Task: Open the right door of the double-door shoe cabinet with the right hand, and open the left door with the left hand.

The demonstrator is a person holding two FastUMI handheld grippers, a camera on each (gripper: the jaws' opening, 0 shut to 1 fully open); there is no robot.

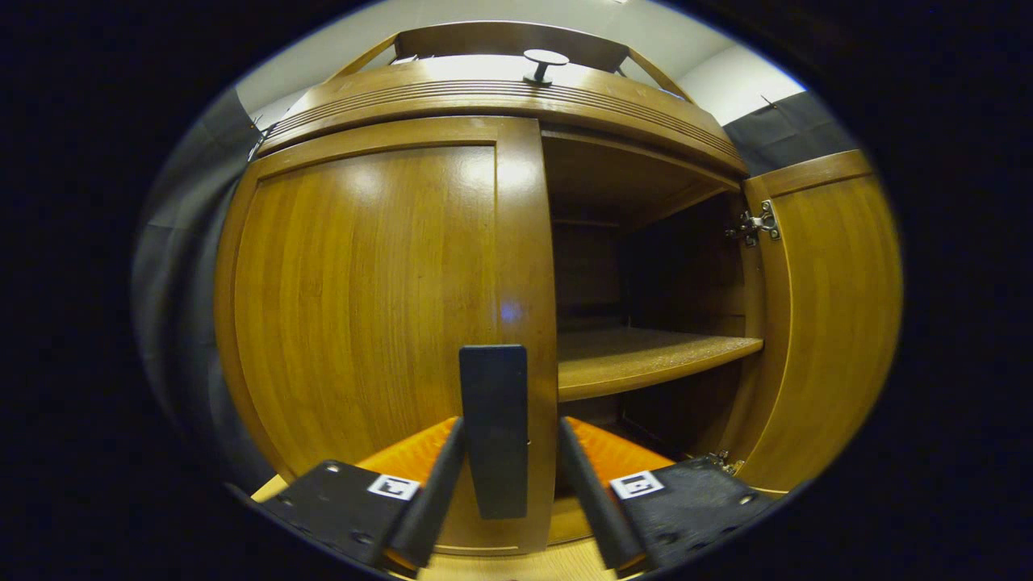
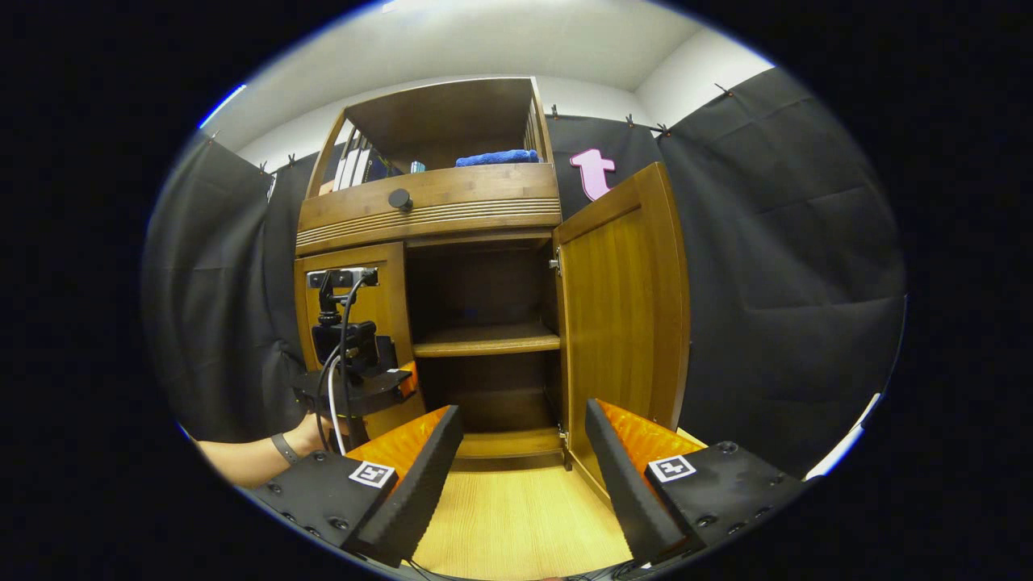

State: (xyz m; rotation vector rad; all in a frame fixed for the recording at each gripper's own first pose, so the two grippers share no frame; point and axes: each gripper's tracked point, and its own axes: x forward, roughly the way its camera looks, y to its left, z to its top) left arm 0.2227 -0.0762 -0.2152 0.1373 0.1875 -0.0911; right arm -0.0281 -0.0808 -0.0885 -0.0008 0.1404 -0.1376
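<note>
Black cloth is lining the booth walls, and pale wood flooring is running up to the shoe cabinet. Right door is standing swung wide open on its hinges, exposing a bare inner shelf; in the left gripper view the same door is hanging at the right edge with a metal hinge showing. Left door is sitting closed or nearly so. Left gripper is straddling that door's dark vertical handle, jaws spread to either side of it, not pressing on it. In the right gripper view this gripper is sitting at the left door, a hand holding it. Right gripper is hovering back from the cabinet, jaws parted, gripping nothing. A blue cloth is lying on the upper shelf.
</note>
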